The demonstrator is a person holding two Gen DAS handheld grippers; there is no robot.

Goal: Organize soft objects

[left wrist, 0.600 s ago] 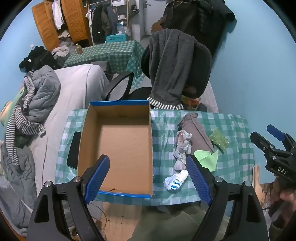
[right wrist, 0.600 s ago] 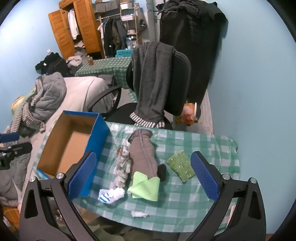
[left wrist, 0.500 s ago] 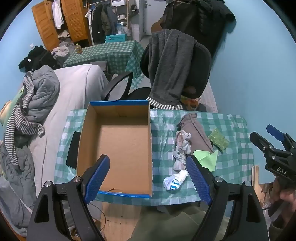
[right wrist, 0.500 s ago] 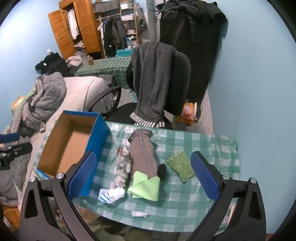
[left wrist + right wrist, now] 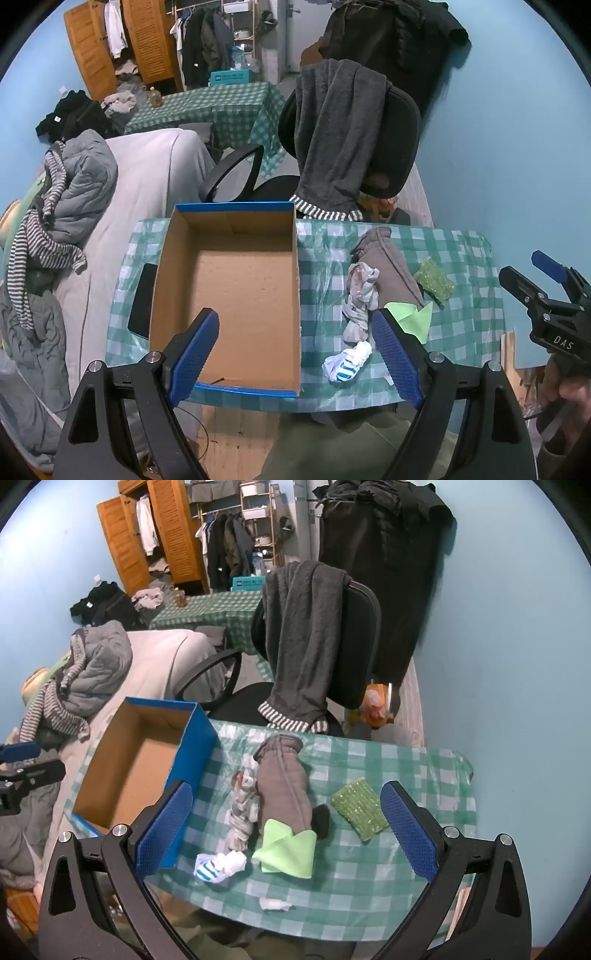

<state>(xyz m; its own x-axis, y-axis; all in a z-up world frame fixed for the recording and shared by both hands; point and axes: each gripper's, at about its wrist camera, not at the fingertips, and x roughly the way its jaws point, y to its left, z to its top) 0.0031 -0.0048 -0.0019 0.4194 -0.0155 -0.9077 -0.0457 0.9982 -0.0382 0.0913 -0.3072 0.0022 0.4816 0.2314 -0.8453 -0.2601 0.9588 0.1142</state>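
Checked table (image 5: 388, 878) filled lower frame | box (image 5: 236, 291) lay empty, centre | balled sock (image 5: 221, 866) sat lower centre: light, squashy, best pinched mid-bundle | left gripper (image 5: 295, 350) and right gripper (image 5: 284, 829) gaped wide, holding nothing

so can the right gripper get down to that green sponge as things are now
Probably yes. The right gripper hangs above the table with its jaws wide open and nothing in them, and the green sponge lies flat on the checked cloth, apart from the brown garment, with nothing on top of it.
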